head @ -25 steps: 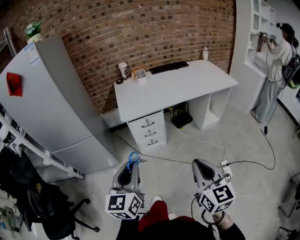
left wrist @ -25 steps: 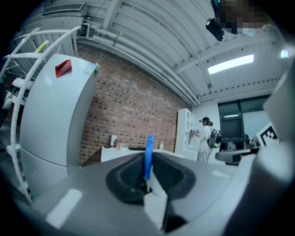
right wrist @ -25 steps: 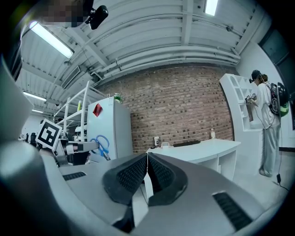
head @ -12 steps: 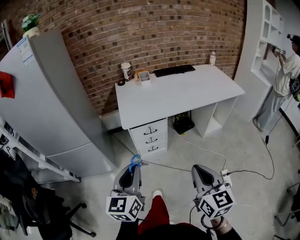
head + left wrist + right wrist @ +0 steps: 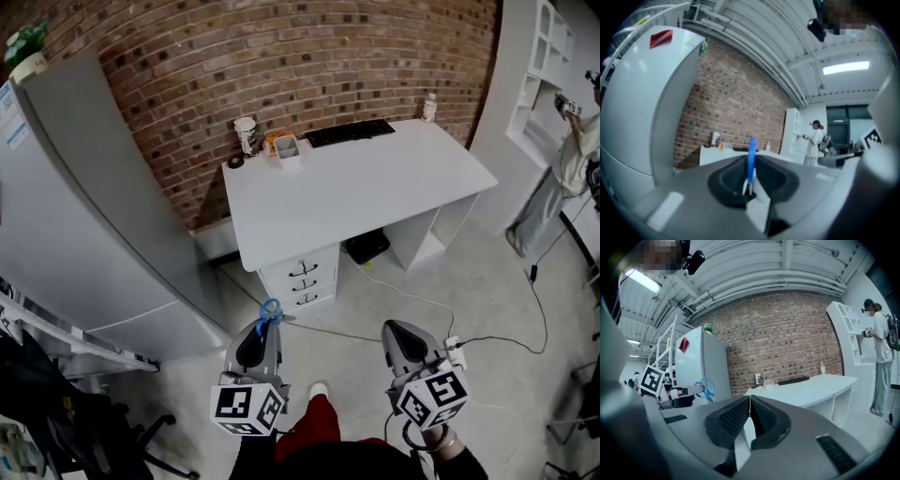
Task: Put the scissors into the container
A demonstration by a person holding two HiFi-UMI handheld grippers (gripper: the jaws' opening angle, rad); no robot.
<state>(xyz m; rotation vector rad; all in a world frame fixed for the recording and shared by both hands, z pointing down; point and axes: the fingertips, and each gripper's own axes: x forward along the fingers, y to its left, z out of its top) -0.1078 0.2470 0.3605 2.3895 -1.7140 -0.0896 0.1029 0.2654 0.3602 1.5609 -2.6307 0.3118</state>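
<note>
The scissors [image 5: 751,159] are held in the left gripper [image 5: 267,325], whose jaws are clenched on the blades so that the blue handle loops project forward, free to be lowered in first. The right gripper [image 5: 395,330] is held alongside, its jaws pressed together on nothing. The container [image 5: 288,148], seemingly a small white open holder, is set at the tabletop's [image 5: 356,192] far left end, well apart from both grippers.

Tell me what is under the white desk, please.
Under the white desk: a drawer unit with three drawers, a dark object beside it, and an open compartment. Its top covers the space further back.
</note>
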